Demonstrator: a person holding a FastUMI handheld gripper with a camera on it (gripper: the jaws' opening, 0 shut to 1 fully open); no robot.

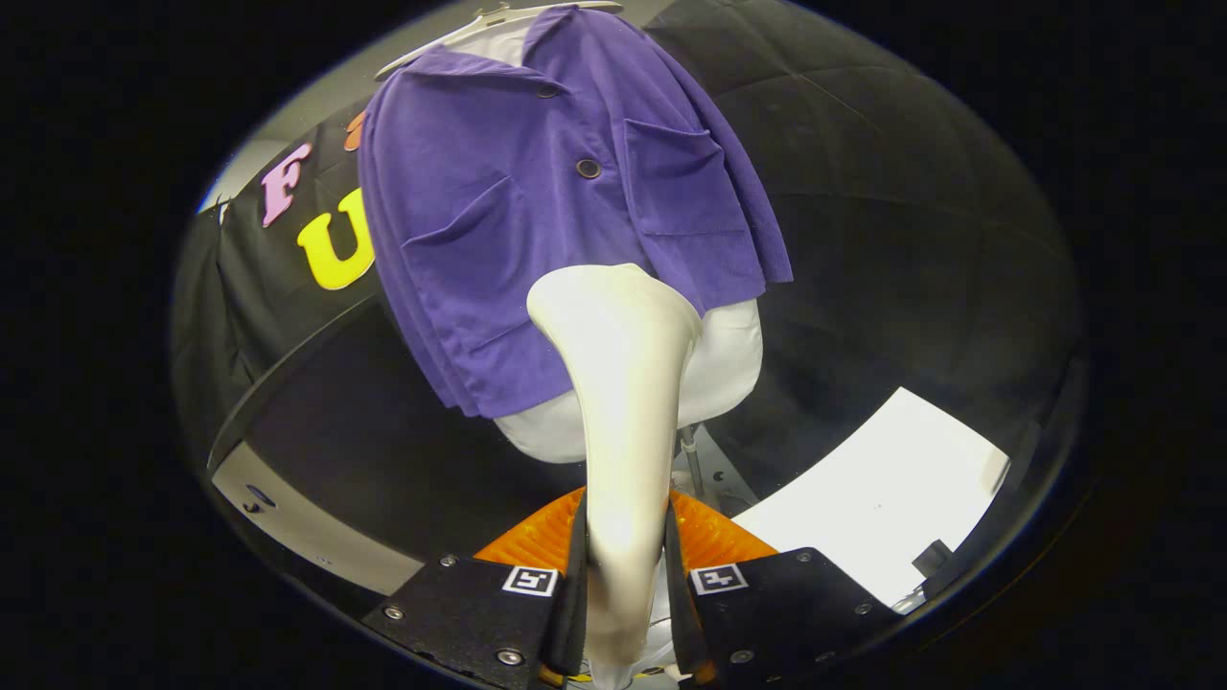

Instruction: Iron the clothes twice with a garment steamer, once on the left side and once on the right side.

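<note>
Clamped in the gripper (623, 585), the garment steamer (618, 383) meets the purple shirt's (546, 220) lower hem at frame centre; glide upward slowly, head flat.

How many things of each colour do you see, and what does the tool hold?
Purple: 1, the corduroy jacket
White: 3, the garment steamer, undershirt and hanger
Total: 4
The tool is shut on the garment steamer.

My gripper (623, 575) clamps the cream garment steamer (621, 383) between both fingers, its head raised against the lower front of a purple jacket (537, 211) on a hanger (479, 24).
</note>
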